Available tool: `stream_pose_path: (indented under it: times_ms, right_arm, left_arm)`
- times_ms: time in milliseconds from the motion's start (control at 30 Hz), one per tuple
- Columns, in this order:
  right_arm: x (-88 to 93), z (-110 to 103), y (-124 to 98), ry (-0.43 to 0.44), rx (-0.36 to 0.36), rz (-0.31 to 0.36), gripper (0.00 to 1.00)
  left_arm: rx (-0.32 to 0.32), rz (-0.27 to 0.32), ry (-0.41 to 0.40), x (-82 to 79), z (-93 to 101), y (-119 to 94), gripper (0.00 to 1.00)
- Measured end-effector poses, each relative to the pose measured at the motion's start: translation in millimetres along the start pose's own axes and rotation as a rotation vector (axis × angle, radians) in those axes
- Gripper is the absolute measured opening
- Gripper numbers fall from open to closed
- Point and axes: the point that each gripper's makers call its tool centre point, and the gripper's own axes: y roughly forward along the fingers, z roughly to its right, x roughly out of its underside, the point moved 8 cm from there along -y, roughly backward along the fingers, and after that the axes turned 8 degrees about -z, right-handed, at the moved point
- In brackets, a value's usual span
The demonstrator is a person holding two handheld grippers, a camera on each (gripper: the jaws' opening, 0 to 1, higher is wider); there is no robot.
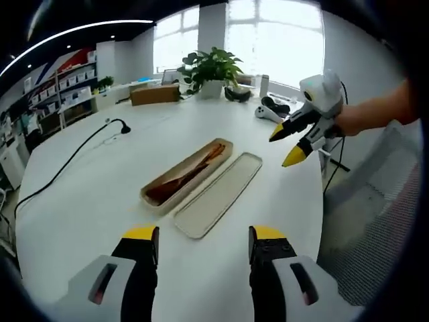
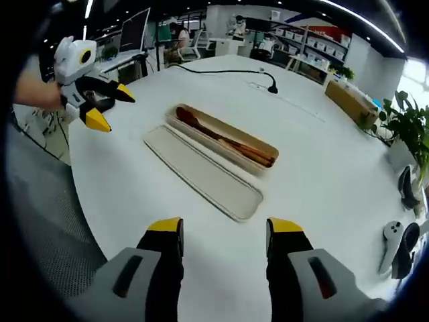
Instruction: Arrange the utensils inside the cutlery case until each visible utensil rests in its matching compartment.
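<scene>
1. Left gripper view: the left gripper (image 1: 204, 245) rises from the bottom edge with its yellow-tipped jaws wide apart and nothing between them, above the white table (image 1: 87, 194). Ahead lies the open cutlery case (image 1: 187, 176), with brown wooden utensils (image 1: 191, 173) lying lengthwise inside; they overlap, so I cannot tell how many there are or whether the case has compartments. The case's flat lid (image 1: 219, 194) lies just beside it, parallel. At right, the right gripper (image 1: 289, 144) hangs over the table's edge, jaws parted and empty, held by a hand (image 1: 348, 121) partly cut off.

2. Right gripper view: the right gripper (image 2: 224, 238) shows wide, empty jaws. The cutlery case (image 2: 221, 139) and lid (image 2: 202, 172) lie side by side; a spoon-like bowl shows at the case's far end. The left gripper (image 2: 110, 106) is at upper left, open.

3. A black cable (image 2: 228, 70) crosses the far table; the white controllers (image 2: 395, 245) at right are partly cut off.
</scene>
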Motion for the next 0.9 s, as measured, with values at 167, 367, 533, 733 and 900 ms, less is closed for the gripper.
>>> stream_pose_path:
  times_ms: [167, 367, 533, 733, 900]
  right_arm:
    - [-2.7, 11, 18, -0.018, -0.013, -0.01, 0.5]
    - [-7.3, 15, 31, -0.072, -0.04, -0.017, 0.52]
    - [-4.7, 17, 41, 0.106, -0.07, -0.014, 0.52]
    - [-5.0, 14, 41, 0.008, -0.051, -0.031, 0.52]
    - [-7.8, 10, 41, 0.002, -0.061, -0.025, 0.53]
  left_arm:
    - [-0.003, -0.012, -0.057, -0.9, -0.9, 18, 0.55]
    - [0.007, -0.048, -0.057, -1.9, 1.1, 33, 0.56]
    - [-0.016, -0.088, -0.081, 4.6, 1.7, 42, 0.57]
    - [-0.028, -0.101, -0.095, 11.1, -0.3, 48, 0.57]
    - [-0.027, -0.082, -0.096, 10.0, -2.1, 51, 0.57]
